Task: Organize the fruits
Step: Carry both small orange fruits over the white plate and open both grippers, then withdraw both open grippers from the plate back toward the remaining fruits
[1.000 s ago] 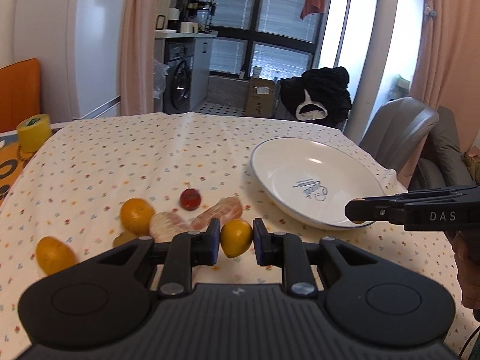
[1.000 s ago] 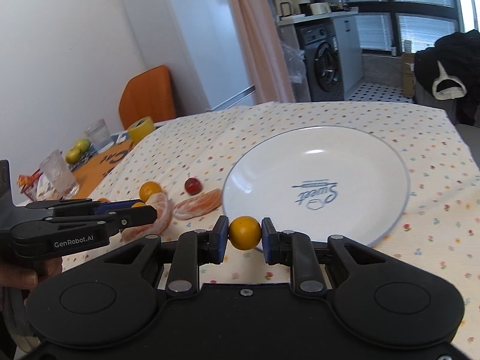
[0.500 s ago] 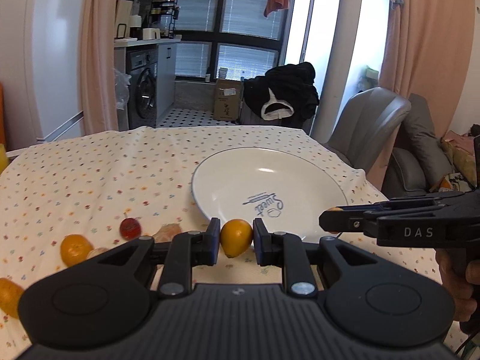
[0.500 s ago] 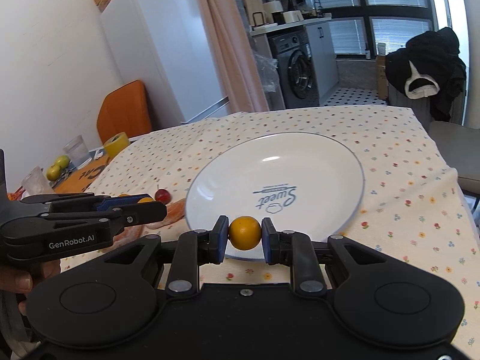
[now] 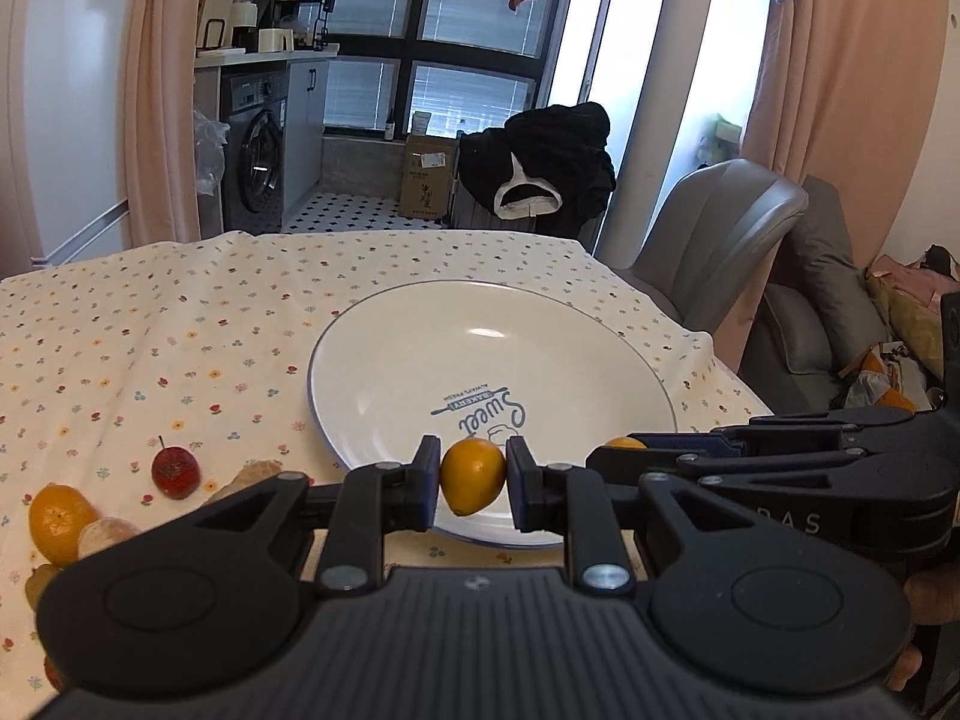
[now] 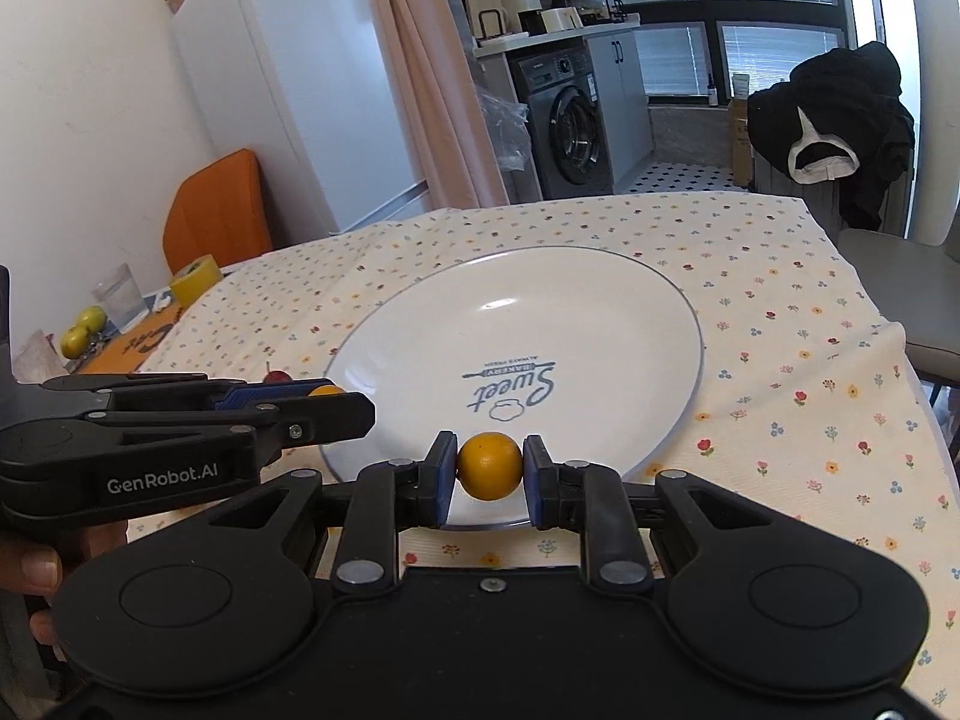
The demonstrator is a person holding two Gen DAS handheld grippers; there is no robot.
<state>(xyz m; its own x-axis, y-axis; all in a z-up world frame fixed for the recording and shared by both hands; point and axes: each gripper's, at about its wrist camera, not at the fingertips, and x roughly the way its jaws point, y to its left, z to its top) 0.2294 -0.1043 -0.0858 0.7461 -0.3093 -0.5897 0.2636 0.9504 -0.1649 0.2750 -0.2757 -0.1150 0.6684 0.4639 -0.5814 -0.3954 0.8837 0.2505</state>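
while both grippers hang at the near rim of the white plate (image 5: pixel 498 354), the move ahead turns on one plain relation: the plate lies straight forward of each gripper, its bare well just beyond the fingertips. the left gripper (image 5: pixel 473 477) is clenched on an oval orange fruit (image 5: pixel 473 476) whose long axis stands nearly upright between the pads, tipped a little. the right gripper (image 6: pixel 489 468) is clamped on a rounder orange fruit (image 6: pixel 489 466) that shows no clear long axis. both fruits sit over the plate's near edge, not yet over its middle, and i judge neither hand nearer in any way that matters; the right gripper comes in from the right side of the left view, the left gripper from the left side of the right view, so the two lie side by side and close.

the rest of the fruit waits on the flowered cloth of the surface (image 5: pixel 150 330) to the left: a small red fruit with a stalk (image 5: pixel 175 471), a mandarin (image 5: pixel 59 519) and peeled segments (image 5: pixel 108 535) beside it.

the plate's print reads "sweet", upside down from here, with a small banner above it that seems to say "bakery"; the remaining small words are too fine to read. the left gripper's body carries "genrobot.ai", and the right one shows the letters "das".
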